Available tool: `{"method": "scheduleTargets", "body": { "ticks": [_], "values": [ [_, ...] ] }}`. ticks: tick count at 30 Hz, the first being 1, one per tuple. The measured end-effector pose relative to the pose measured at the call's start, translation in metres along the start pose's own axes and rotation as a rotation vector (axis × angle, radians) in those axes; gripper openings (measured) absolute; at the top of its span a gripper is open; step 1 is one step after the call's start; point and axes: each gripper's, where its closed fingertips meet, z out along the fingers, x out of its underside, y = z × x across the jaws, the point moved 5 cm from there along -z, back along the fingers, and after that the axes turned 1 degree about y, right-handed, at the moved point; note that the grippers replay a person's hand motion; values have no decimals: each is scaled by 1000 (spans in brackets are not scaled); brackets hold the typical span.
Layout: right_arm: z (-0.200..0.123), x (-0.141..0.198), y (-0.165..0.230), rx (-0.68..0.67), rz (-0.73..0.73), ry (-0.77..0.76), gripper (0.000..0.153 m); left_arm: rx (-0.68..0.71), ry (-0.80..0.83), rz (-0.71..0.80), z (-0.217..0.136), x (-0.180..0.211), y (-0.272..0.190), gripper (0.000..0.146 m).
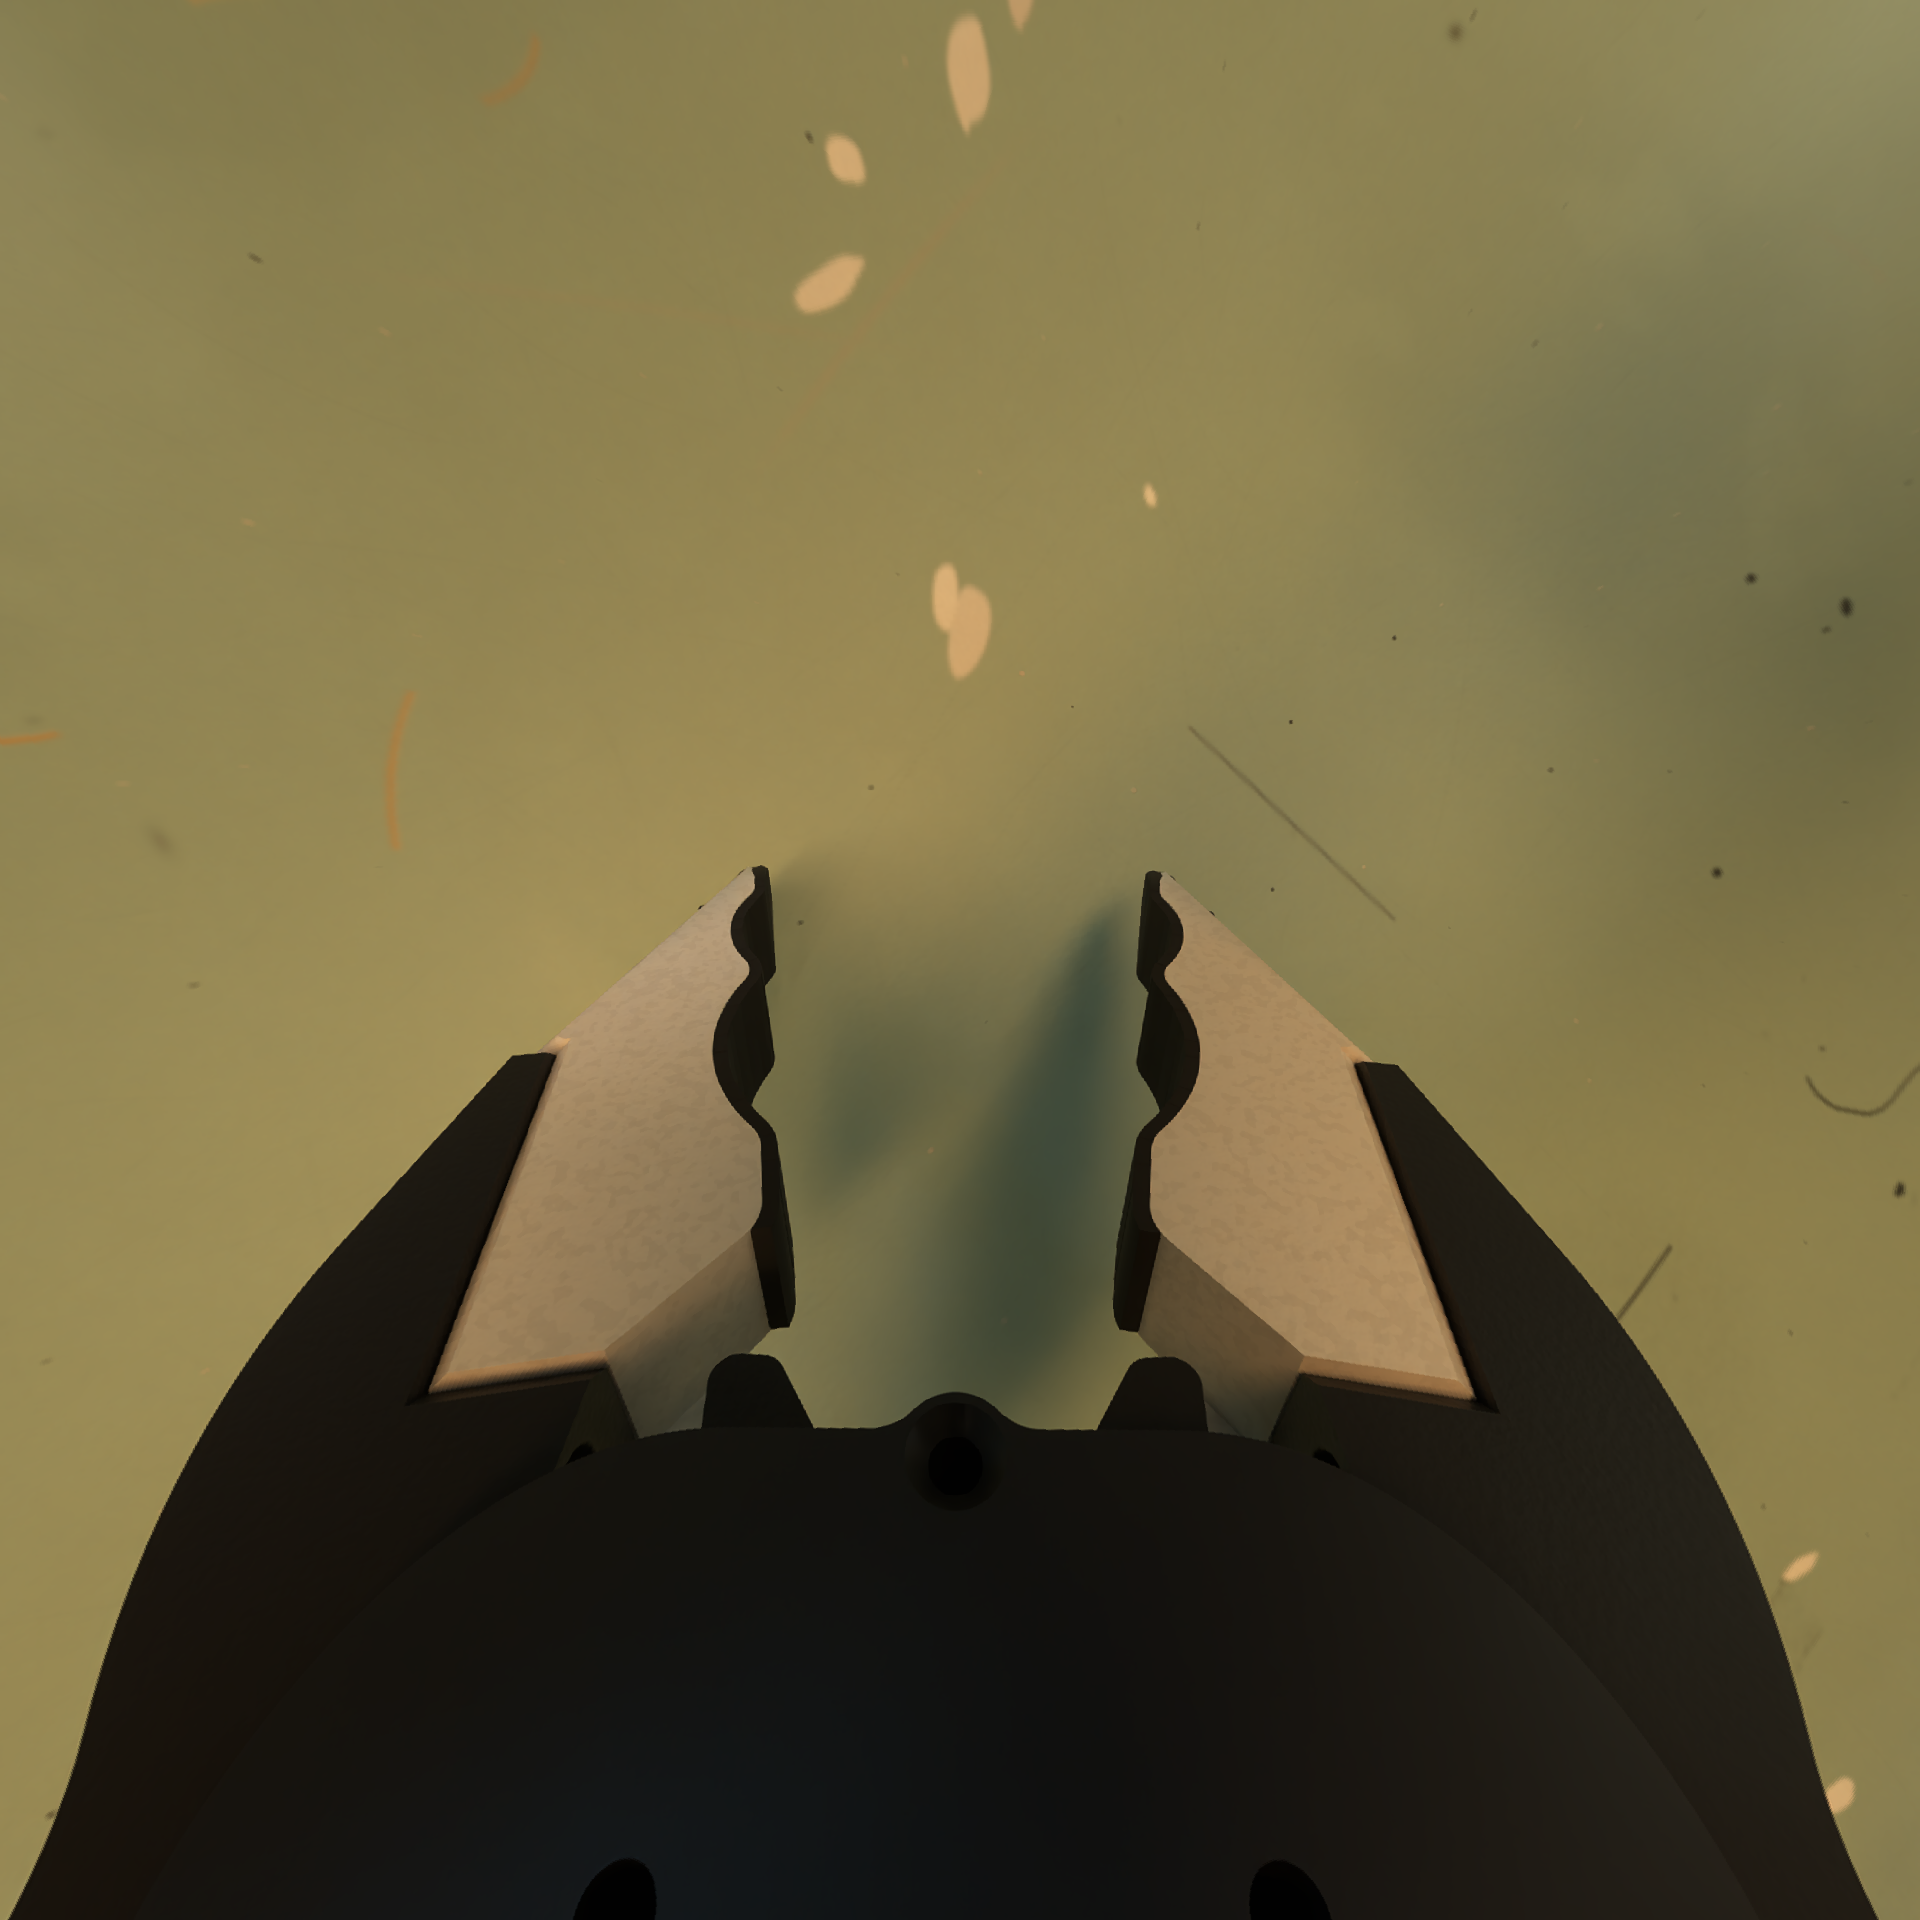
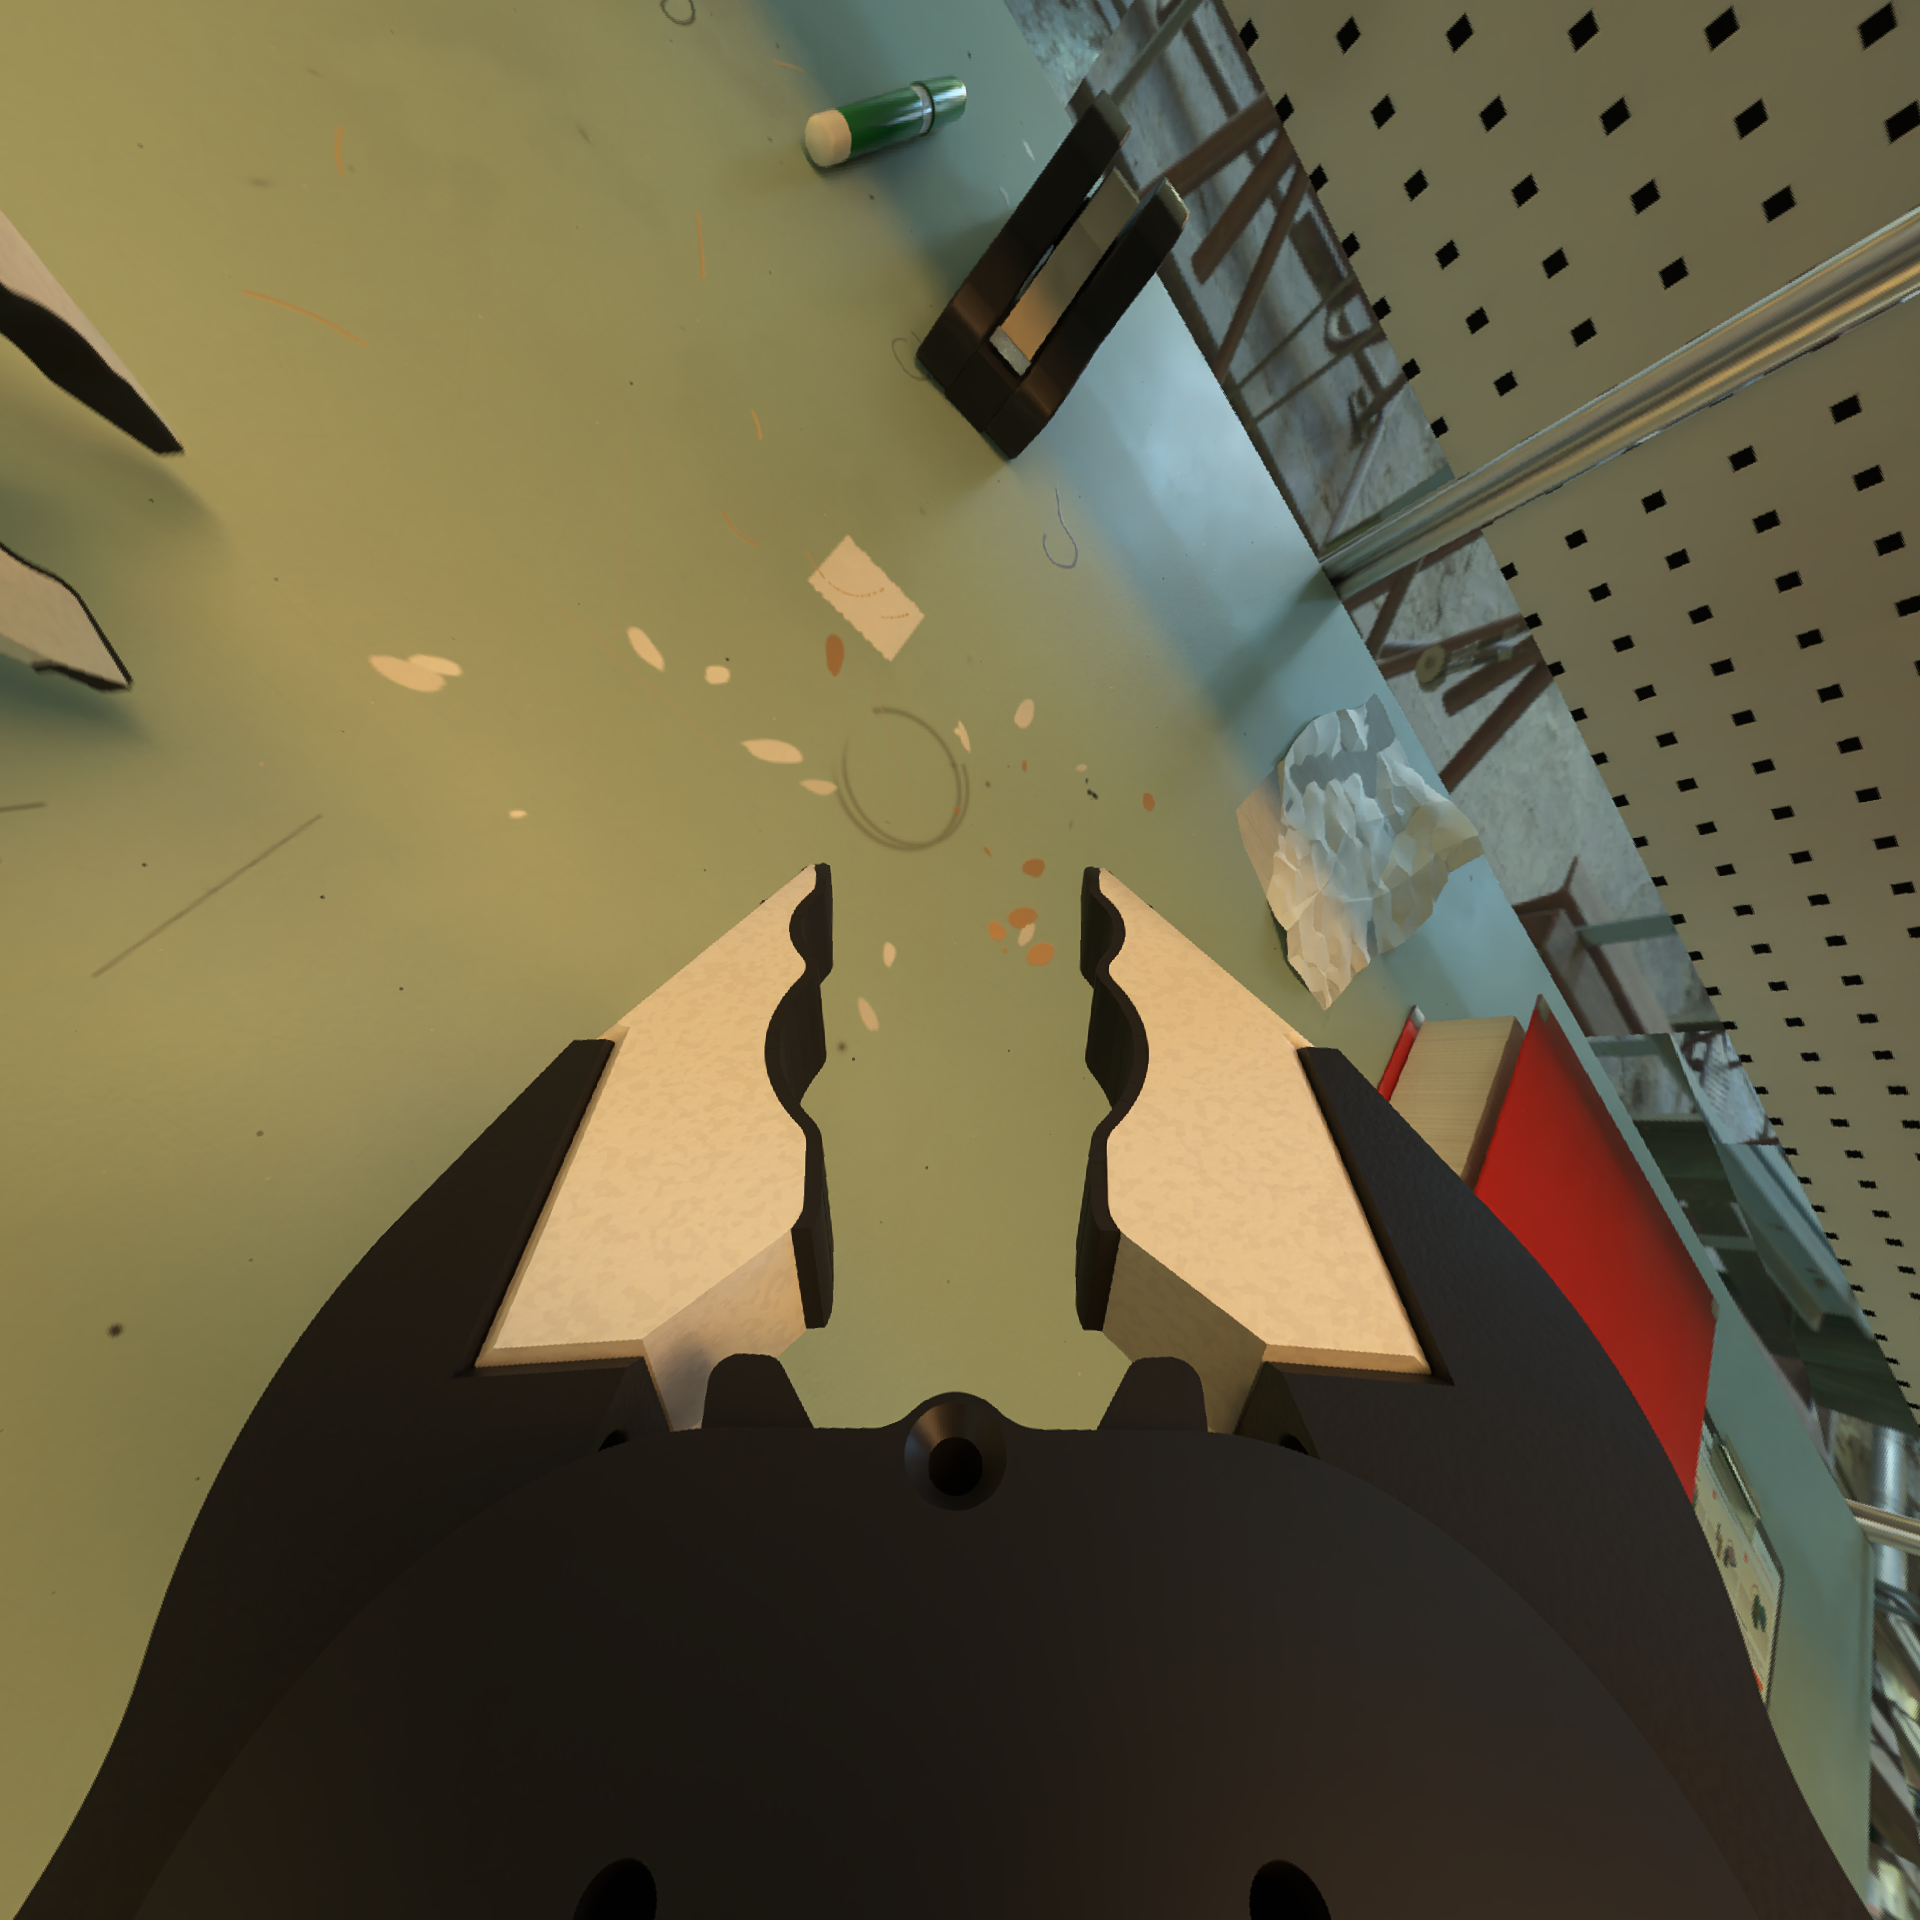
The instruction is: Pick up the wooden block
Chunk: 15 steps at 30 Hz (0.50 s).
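No wooden block shows in either view. My left gripper [image 1: 956, 873] is open and empty, close above the bare green tabletop [image 1: 520, 468], with its shadow between the fingers. My right gripper [image 2: 956, 868] is open and empty, higher above the same tabletop [image 2: 468, 987]. The left gripper [image 2: 154, 566] also shows at the left edge of the right wrist view, with its two pale fingertips apart.
In the right wrist view a green capped tube [image 2: 883, 120] and a black frame-like object [image 2: 1049, 281] lie far ahead. Crumpled paper [image 2: 1351, 842] and a red book [image 2: 1590, 1226] lie to the right by the table edge. A pegboard wall [image 2: 1662, 312] stands beyond. A paper scrap [image 2: 865, 595] lies ahead.
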Motion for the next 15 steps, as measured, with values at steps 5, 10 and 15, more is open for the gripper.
{"method": "scheduleTargets", "body": {
  "ticks": [5,10,15],
  "values": [
    [1,1,0,7,-7,16,48,-40,-132,16,-61,-5,34,73],
    [-1,0,0,13,-11,15,48,-333,-228,186,-189,9,126,73],
    [0,-3,1,17,-15,18,48,-320,-53,516,-247,44,233,70]
  ]
}}
